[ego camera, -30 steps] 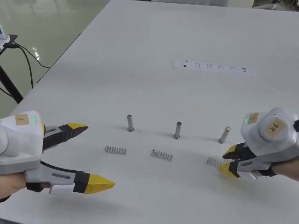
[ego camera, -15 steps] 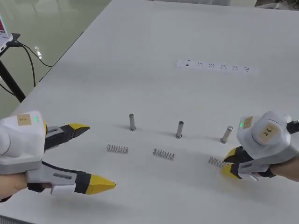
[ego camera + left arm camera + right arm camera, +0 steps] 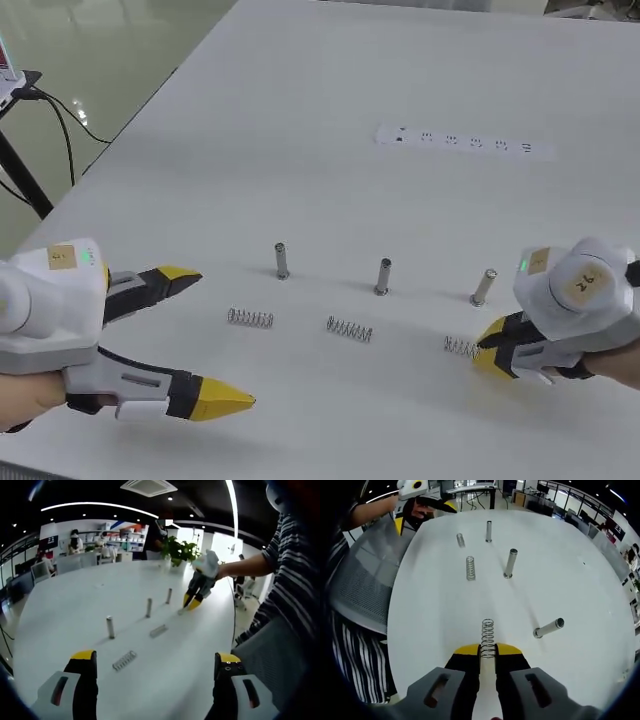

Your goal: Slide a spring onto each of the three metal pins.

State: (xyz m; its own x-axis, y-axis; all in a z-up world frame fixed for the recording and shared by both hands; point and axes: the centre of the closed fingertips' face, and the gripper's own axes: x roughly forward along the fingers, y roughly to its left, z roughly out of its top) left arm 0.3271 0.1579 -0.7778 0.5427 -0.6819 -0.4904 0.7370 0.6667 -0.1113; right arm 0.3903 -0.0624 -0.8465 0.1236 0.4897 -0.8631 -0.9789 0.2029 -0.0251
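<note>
1. Found at 8 o'clock in the head view: left gripper [image 3: 218, 338], jaws spread wide, nothing between them, held over the white table [image 3: 300, 100].
2. Confirmed in the left gripper view: left gripper [image 3: 156, 656] with yellow tips far apart and bare tabletop between them.
3. Found at 4 o'clock in the head view: right gripper [image 3: 482, 350], jaws drawn close together, tips down at the table surface.
4. Confirmed in the right gripper view: right gripper [image 3: 488, 651] closed on the near end of the right spring [image 3: 488, 637]. Remainder of that spring flat on the table, running toward 12 o'clock from the tips.
5. Standing in a row across the centre of the head view: left pin [image 3: 281, 260], middle pin [image 3: 384, 276], right pin [image 3: 484, 287]. Each bare, no spring fitted.
6. Lying flat on the table: left spring [image 3: 249, 318] at 7 o'clock of the left pin, and middle spring [image 3: 349, 329] at 7 o'clock of the middle pin. Right spring [image 3: 460, 346] at 7 o'clock of the right pin, its right end at the right gripper's tips.
7. Noted at 1 o'clock of the pin row: white power strip [image 3: 462, 144], well apart from the pins.
8. Seen at 1 o'clock in the left gripper view: right gripper [image 3: 192, 601], tips lowered to the table.
</note>
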